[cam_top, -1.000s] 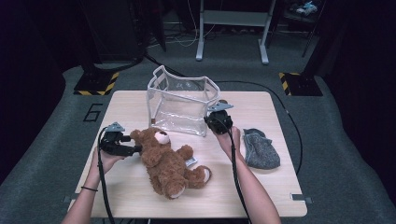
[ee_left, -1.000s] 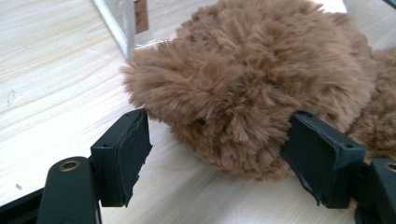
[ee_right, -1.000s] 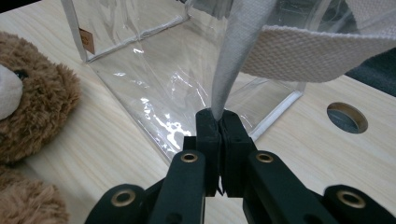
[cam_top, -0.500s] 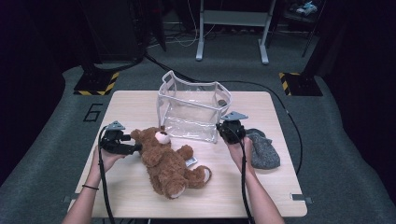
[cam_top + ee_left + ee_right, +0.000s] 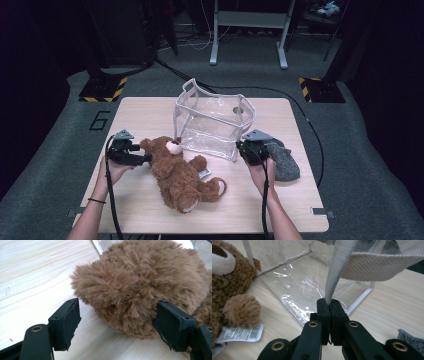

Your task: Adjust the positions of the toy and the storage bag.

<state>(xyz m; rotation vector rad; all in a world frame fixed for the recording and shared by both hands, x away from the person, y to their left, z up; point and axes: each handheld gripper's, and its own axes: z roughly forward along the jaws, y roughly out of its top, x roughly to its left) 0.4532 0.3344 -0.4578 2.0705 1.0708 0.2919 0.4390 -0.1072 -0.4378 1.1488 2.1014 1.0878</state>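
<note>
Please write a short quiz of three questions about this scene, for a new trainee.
1. True or false: the right hand-held gripper is shut on the clear bag's grey edge strip.
2. What sits between the open jaws of the left hand-held gripper?
A. grey sock
B. teddy bear
C. paper tag
3. In the high view, which thing lies right of the right hand-held gripper?

Key:
1. True
2. B, the teddy bear, pads not pressing it
3. The grey sock

A grey knitted cloth (image 5: 284, 161) lies crumpled near the right edge of the pale wooden worktop (image 5: 145, 112), with grey carpet (image 5: 60, 150) spread all around below.
</note>
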